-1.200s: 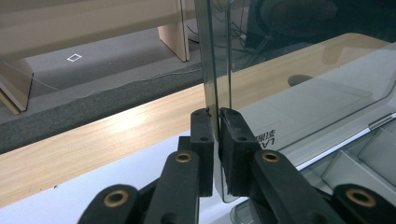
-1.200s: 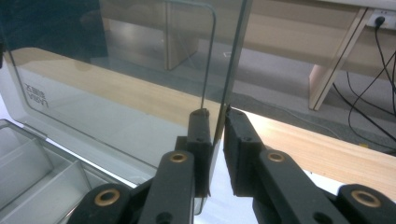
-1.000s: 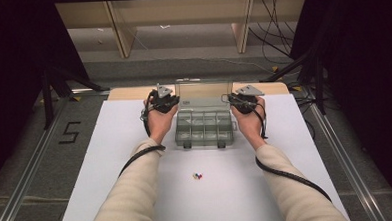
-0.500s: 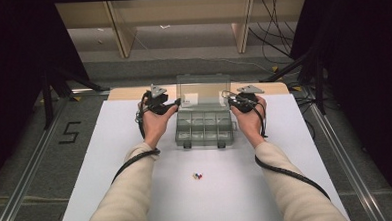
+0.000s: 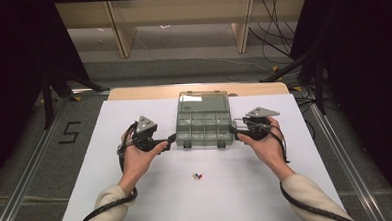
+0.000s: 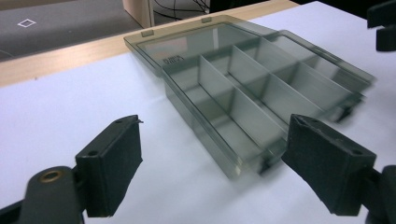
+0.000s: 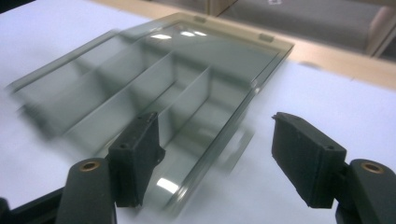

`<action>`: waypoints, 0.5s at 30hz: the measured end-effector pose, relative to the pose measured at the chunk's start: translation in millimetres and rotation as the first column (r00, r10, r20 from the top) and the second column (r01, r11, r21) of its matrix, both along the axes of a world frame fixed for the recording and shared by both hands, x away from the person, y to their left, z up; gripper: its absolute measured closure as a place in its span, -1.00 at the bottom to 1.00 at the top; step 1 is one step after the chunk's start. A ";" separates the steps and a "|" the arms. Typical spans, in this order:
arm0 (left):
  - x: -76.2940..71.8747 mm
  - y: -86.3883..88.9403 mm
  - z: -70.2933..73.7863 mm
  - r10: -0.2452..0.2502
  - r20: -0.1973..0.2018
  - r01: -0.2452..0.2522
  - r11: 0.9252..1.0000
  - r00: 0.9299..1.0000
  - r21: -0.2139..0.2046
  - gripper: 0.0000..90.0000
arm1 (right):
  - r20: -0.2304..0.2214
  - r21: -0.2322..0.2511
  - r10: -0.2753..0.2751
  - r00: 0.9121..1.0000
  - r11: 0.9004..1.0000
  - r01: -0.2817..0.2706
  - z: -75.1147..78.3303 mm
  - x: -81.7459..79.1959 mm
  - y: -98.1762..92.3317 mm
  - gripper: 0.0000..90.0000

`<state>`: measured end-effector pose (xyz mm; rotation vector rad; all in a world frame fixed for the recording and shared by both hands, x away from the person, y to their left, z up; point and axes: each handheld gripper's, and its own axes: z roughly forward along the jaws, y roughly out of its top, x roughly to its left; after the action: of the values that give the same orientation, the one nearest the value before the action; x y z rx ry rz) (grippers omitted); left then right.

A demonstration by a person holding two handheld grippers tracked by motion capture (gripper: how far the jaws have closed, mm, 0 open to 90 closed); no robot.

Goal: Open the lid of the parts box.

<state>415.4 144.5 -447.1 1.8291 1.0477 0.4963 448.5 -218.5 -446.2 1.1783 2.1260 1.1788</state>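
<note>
Box: a smoky transparent compartment box (image 5: 203, 127) was seen lying flat on the white sheet (image 5: 112, 194), centred near the sheet's far edge.
Lid: the lid (image 5: 202, 100) was found swung open and laid back toward the far side, hinged along the box's far long edge.
Long axis: the box's long side was set across the table, left to right; the latch tabs on its near edge were pointed toward the person.
Compartments: rows divided by upright walls were seen; nothing could be made out inside them.
Left gripper: the left gripper (image 5: 171, 140) was held just off the box's near left corner, jaws spread wide after having just been opening; in the left gripper view (image 6: 212, 161) only the box corner lay between them, unpressed.
Right gripper: the right gripper (image 5: 236, 132) was placed at the near right corner, jaws likewise wide and just opened; in the right gripper view (image 7: 215, 154) no pad was pressed on the box.
Small pieces: a few coloured bits (image 5: 198, 176) were left on the sheet, nearer the person, well apart from the box.
Open room: bare sheet was left to both sides and in front of the box.
Far edge: a wooden strip (image 5: 133, 93) was seen just behind the lid.
</note>
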 end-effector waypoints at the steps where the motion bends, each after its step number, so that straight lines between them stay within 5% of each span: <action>1: -8.6 0.2 0.2 -0.007 0.003 0.007 1.000 1.000 0.001 -0.60 | -0.020 0.011 0.009 1.000 1.000 -0.009 -1.6 -8.7 -0.5 -0.27; 4: -38.8 0.6 0.4 -0.040 0.002 0.040 0.999 0.999 0.017 -0.59 | -0.034 0.008 0.065 0.997 0.998 -0.064 -4.3 -35.5 0.9 -0.27; 9: -59.2 1.3 -0.7 -0.063 -0.004 0.063 0.998 0.998 0.017 -0.59 | -0.028 0.020 0.109 0.994 0.994 -0.109 -3.0 -55.6 8.8 -0.28; 15: -65.4 3.6 1.9 -0.061 0.020 0.061 0.998 0.998 0.027 -0.58 | -0.062 0.034 0.157 0.986 0.987 -0.155 -5.2 -77.2 17.4 -0.28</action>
<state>349.9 148.1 -445.2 1.8695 0.9724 0.4941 371.3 -201.0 -451.4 1.0926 2.2926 1.2579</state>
